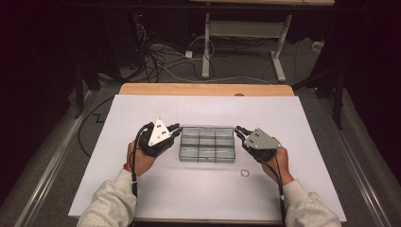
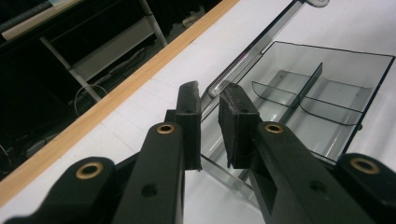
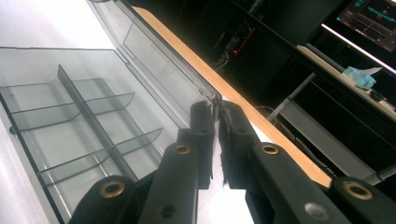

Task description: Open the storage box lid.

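clear compartment box (image 1: 207,145) at table (image 1: 142,198) centre, lid (image 1: 208,127) raised at far edge. left gripper (image 1: 176,128) at lid's left corner, jaws narrowly parted around the lid edge (image 2: 233,70); contact unclear. right gripper (image 1: 239,130) at right corner, jaws pinched on the lid (image 3: 154,51). step in hand, judging by this: swinging the lid, opening or closing unclear. next: both ends moved evenly about the far hinge. small ring (image 1: 244,173) near right, apart.
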`<control>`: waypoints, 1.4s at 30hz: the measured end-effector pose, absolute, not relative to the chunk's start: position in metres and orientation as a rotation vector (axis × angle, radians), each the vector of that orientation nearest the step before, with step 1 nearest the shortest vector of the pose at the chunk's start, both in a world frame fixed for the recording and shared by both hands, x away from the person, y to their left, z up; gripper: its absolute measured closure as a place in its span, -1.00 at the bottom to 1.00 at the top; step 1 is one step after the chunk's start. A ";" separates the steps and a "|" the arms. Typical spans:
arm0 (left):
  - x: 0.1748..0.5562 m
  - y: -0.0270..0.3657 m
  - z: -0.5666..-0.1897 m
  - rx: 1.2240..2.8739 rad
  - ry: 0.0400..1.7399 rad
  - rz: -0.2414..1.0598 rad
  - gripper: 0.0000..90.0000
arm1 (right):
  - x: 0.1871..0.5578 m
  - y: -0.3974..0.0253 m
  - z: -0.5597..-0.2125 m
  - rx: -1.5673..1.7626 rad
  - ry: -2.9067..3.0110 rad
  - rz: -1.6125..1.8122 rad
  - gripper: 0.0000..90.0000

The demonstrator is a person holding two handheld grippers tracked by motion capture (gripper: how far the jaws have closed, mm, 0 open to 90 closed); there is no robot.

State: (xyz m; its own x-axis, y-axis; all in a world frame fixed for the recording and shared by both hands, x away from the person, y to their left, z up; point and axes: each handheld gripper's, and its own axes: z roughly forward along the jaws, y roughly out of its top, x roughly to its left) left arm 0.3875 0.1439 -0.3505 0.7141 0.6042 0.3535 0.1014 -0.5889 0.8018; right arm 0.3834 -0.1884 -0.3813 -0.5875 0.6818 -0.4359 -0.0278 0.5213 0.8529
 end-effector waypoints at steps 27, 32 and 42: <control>0.436 0.144 -0.339 2.059 0.566 0.663 0.60 | 0.418 -0.189 -0.363 0.623 1.984 1.202 0.82; 0.442 0.143 -0.340 2.034 0.588 0.654 0.58 | 0.427 -0.190 -0.364 0.666 1.987 1.242 0.81; 0.455 0.144 -0.350 1.952 0.636 0.600 0.53 | 0.442 -0.188 -0.371 0.715 1.975 1.281 0.74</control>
